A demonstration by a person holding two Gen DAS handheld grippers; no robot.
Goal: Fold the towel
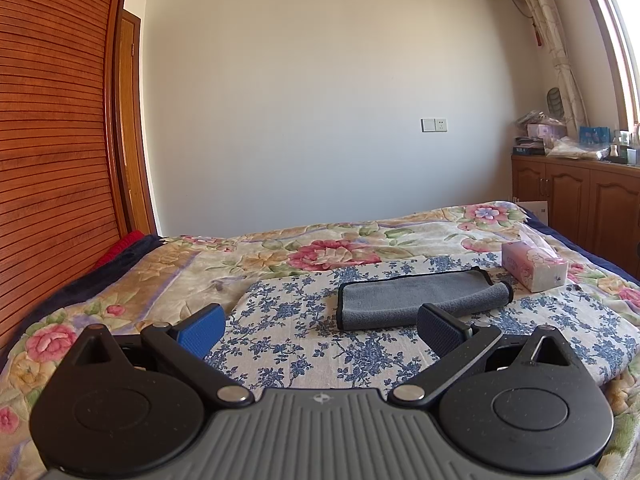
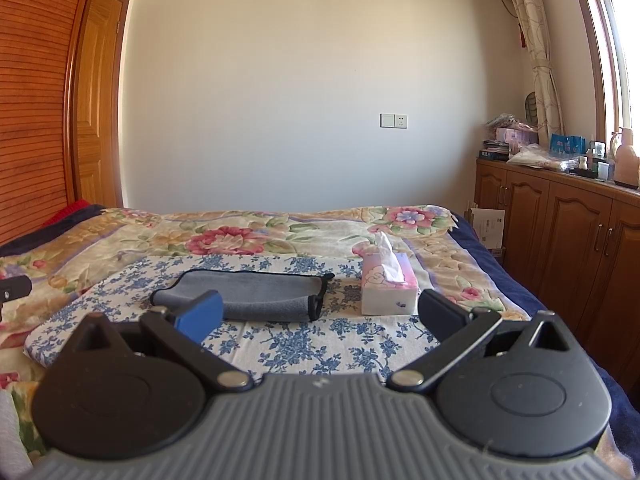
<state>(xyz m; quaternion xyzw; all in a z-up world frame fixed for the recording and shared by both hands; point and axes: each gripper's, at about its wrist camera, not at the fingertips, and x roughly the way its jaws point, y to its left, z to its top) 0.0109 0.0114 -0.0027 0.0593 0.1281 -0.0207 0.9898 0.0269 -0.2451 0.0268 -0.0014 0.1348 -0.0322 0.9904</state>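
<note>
The grey towel (image 1: pixel 416 298) lies folded on the blue-flowered cloth (image 1: pixel 288 320) on the bed (image 1: pixel 120 272), long axis running left to right, its rolled fold toward the cameras. Left tongs (image 1: pixel 322 326) are spread wide, empty, short of the towel. Right tongs (image 2: pixel 320 314) are just as wide, gripping nothing. The tissue box (image 2: pixel 388 288) sits just right of the towel. Only the right view catches the towel's open end with its black trim, and a pink jug (image 2: pixel 625 156) on the cabinet (image 2: pixel 560 232).

Bright daylight enters from the blown-out window (image 2: pixel 616 40) at right (pure glare); fisheye bends edges, and focus is sharp.
</note>
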